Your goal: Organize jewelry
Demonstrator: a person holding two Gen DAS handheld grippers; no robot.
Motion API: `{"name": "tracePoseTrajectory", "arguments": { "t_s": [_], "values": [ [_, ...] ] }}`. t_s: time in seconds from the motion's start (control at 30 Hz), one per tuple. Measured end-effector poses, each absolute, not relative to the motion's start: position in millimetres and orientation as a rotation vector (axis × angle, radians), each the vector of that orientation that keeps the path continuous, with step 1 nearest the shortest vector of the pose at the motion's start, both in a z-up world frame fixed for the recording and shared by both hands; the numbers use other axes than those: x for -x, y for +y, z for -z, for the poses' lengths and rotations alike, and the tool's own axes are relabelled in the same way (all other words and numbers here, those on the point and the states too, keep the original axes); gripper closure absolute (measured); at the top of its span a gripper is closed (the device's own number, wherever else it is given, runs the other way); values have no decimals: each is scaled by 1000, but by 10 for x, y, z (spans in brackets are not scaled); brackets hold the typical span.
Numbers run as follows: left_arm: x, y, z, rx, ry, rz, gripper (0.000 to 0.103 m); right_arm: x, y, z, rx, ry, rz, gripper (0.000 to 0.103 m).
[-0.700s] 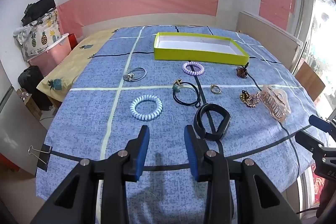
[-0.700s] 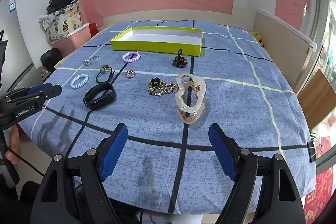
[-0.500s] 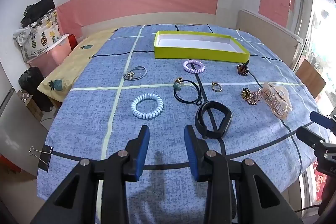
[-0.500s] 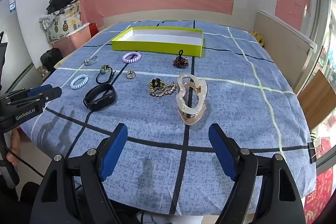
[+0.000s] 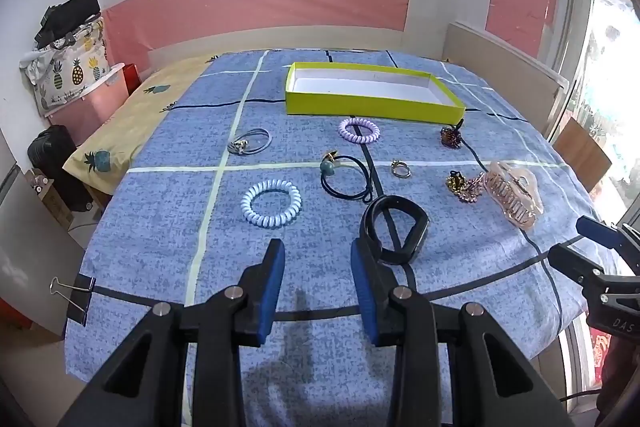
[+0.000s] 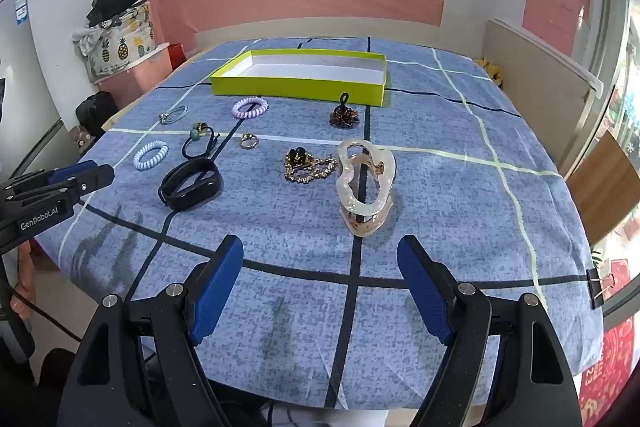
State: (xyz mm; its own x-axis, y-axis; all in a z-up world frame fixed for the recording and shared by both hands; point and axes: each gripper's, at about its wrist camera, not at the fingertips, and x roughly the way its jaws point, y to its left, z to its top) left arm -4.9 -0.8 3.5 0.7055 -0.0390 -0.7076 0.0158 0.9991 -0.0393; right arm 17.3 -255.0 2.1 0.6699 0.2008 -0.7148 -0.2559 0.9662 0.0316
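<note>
A yellow-green box [image 5: 372, 103] [image 6: 300, 83] with a white inside sits at the far side of the blue checked cloth. In front of it lie a purple coil tie [image 5: 359, 131], a light-blue coil tie [image 5: 271, 203], a grey tie [image 5: 249, 143], a black elastic with a teal bead [image 5: 346, 175], a small ring [image 5: 401, 169], a black wristband [image 5: 394, 230] [image 6: 191, 185], a gold chain piece [image 6: 308, 167], a dark beaded tie [image 6: 344, 115] and a pale pink claw clip [image 6: 366, 187]. My left gripper [image 5: 318, 285] hangs open just short of the wristband. My right gripper [image 6: 322, 285] stands wide open, short of the claw clip. Neither holds anything.
Binder clips [image 5: 74, 293] [image 6: 600, 283] pin the cloth at the table's near edges. A pineapple-print bag [image 5: 70, 67] on a pink bin and a dark bag [image 5: 56, 155] stand on the left. Boards [image 6: 532, 83] lean at the right.
Both grippers have drifted slightly; the wristband and claw clip sit a little nearer in their views. Nothing on the cloth has moved and both jaws stay open.
</note>
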Motion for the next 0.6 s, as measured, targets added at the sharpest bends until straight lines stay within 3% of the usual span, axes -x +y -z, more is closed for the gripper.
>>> {"name": "tracePoseTrajectory", "arguments": {
  "t_s": [0.6],
  "values": [
    [65, 1, -44, 40, 785, 46, 67, -145, -2549, -48, 72, 790, -252, 24]
  ]
}}
